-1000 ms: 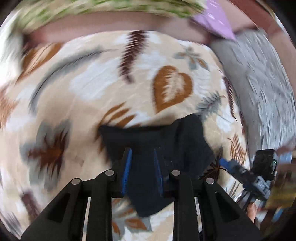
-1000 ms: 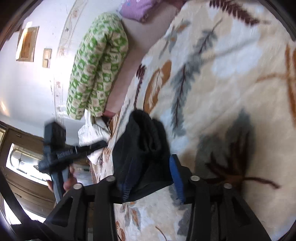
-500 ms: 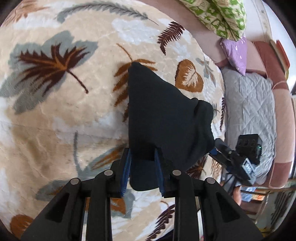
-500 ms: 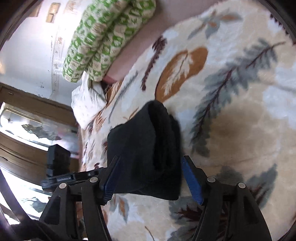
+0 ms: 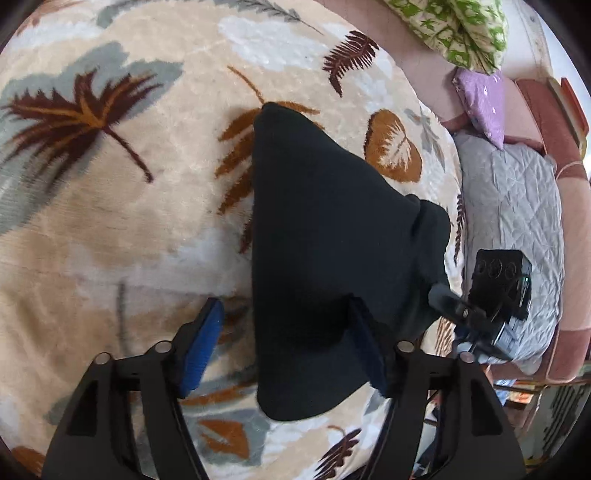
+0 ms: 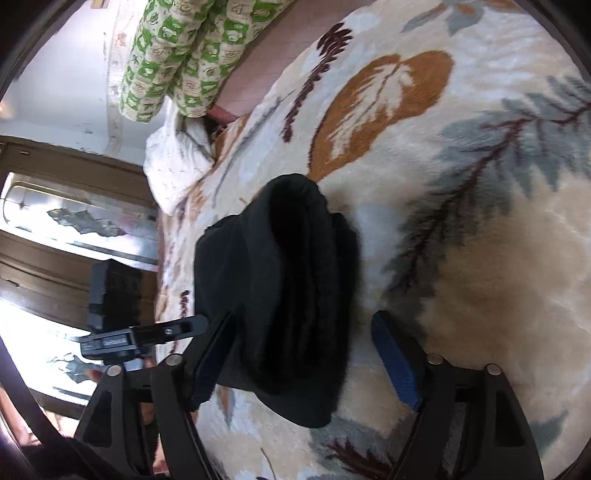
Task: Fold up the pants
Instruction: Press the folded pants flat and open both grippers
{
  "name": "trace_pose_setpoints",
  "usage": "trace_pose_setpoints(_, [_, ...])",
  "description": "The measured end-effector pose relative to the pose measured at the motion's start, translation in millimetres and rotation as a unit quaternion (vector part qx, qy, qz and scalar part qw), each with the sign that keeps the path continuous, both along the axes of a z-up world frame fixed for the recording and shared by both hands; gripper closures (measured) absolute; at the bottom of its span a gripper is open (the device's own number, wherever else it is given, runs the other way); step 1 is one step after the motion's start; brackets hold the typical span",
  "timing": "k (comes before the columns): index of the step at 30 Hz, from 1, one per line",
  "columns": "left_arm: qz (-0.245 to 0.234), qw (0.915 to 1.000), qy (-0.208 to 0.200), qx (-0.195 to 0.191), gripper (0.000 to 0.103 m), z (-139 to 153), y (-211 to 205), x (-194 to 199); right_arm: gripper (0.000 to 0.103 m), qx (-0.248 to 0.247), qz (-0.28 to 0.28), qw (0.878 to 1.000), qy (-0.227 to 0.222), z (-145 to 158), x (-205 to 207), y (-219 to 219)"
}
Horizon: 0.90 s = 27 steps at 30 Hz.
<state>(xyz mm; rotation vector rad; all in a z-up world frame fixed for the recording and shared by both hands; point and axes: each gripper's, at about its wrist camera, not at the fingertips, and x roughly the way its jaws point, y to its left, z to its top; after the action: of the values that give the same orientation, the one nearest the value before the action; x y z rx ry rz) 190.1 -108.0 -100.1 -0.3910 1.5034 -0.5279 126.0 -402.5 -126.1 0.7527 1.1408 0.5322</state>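
From my left wrist camera, the left gripper (image 5: 286,345) has its jaws spread wide. The black pants (image 5: 332,258) lie folded into a compact wedge on the leaf-patterned blanket (image 5: 110,221). Their near end sits between my jaws but off-centre: the cloth covers the tip of the right-hand blue pad, while the left-hand pad (image 5: 201,350) stands apart from it over bare blanket. Nothing is clamped. Off to the right I see the right gripper (image 5: 480,314) close by the bundle's edge, and beyond it a grey quilt (image 5: 517,221), a purple pillow (image 5: 480,103) and a green patterned pillow (image 5: 454,29).

From my right wrist camera, the right gripper (image 6: 303,356) is also open wide. The pants (image 6: 288,295) show here as a thick rolled stack, lying between the jaws. The left-hand pad (image 6: 210,365) is right at the bundle's side, touching or nearly so; I cannot tell which. The right-hand pad (image 6: 395,362) is apart from the cloth, over the blanket (image 6: 480,221). The left gripper (image 6: 122,332) shows at the left edge, beside the pants. The green pillow (image 6: 184,55) and a white cloth (image 6: 173,166) lie further back.
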Motion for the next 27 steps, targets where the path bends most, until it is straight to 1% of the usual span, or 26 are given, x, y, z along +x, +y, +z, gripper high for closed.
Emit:
trace_pose_setpoints(1, [0.001, 1.0, -0.003, -0.004, 0.025, 0.7, -2.3, -0.1, 0.022, 0.0, 0.007, 1.0, -0.004, -0.1, 1.3, 2.4])
trace_pose_setpoints(3, [0.002, 0.9999, -0.015, -0.007, 0.026, 2.3, -8.5, -1.0, 0.022, -0.006, 0.02, 1.0, -0.011, 0.9, 1.7, 8.2])
trace_pose_setpoints(4, [0.001, 0.9997, -0.019, -0.014, 0.037, 2.7, -11.1, -1.8, 0.022, -0.01, 0.027, 0.999, -0.017, 2.7, 1.7, 11.7])
trace_pose_setpoints(5, [-0.002, 0.9996, -0.017, -0.024, 0.048, 1.8, -13.1, -2.2, 0.032, -0.024, 0.03, 0.999, -0.022, 4.0, 1.0, 15.9])
trace_pose_setpoints(6, [0.003, 0.9996, -0.022, -0.016, 0.05, 2.2, -13.0, -2.6, 0.042, -0.028, 0.032, 0.999, -0.022, 2.8, 0.7, 18.1])
trace_pose_setpoints(7, [0.004, 0.9995, -0.024, -0.018, 0.055, 2.8, -11.8, -3.0, 0.056, -0.038, 0.024, 0.999, -0.021, 1.8, 0.2, 19.0])
trace_pose_setpoints(8, [0.006, 0.9993, -0.026, -0.024, 0.062, 4.0, -8.7, -3.5, 0.059, -0.036, 0.012, 0.999, -0.022, 1.6, -2.4, 17.7])
trace_pose_setpoints(10, [0.008, 0.999, -0.019, -0.039, 0.069, 5.8, -2.2, -2.8, 0.063, -0.035, -0.007, 0.999, -0.031, 5.7, -7.9, 16.8])
trace_pose_setpoints(11, [0.012, 0.9986, -0.014, -0.049, 0.073, 7.5, 2.8, -2.1, 0.064, -0.034, -0.014, 0.999, -0.034, 8.6, -11.2, 17.9])
trace_pose_setpoints(12, [0.014, 0.9983, -0.012, -0.055, 0.074, 9.0, 6.4, -2.5, 0.065, -0.034, -0.018, 0.999, -0.037, 11.7, -13.9, 19.6])
trace_pose_setpoints(15, [0.012, 0.9982, -0.025, -0.054, 0.077, 19.2, 14.4, -6.5, 0.065, -0.032, -0.027, 0.998, -0.043, 25.7, -21.5, 29.9])
trace_pose_setpoints(19, [0.01, 0.9975, -0.04, -0.057, 0.077, 35.2, 30.9, -11.2, 0.066, -0.033, -0.033, 0.998, -0.052, 46.1, -29.4, 47.4])
trace_pose_setpoints(22, [0.013, 0.9966, -0.063, -0.052, 0.077, 54.6, 53.2, -12.4, 0.066, -0.035, -0.032, 0.997, -0.061, 62.3, -31.6, 66.0])
trace_pose_setpoints(24, [0.019, 0.9954, -0.083, -0.043, 0.077, 72.2, 73.9, -11.4, 0.066, -0.036, -0.026, 0.997, -0.07, 75.2, -29.8, 85.3])
trace_pose_setpoints(27, [0.027, 0.9936, -0.105, -0.032, 0.077, 90.5, 100.4, -6.7, 0.066, -0.036, -0.015, 0.995, -0.087, 93.8, -23.5, 115.8])
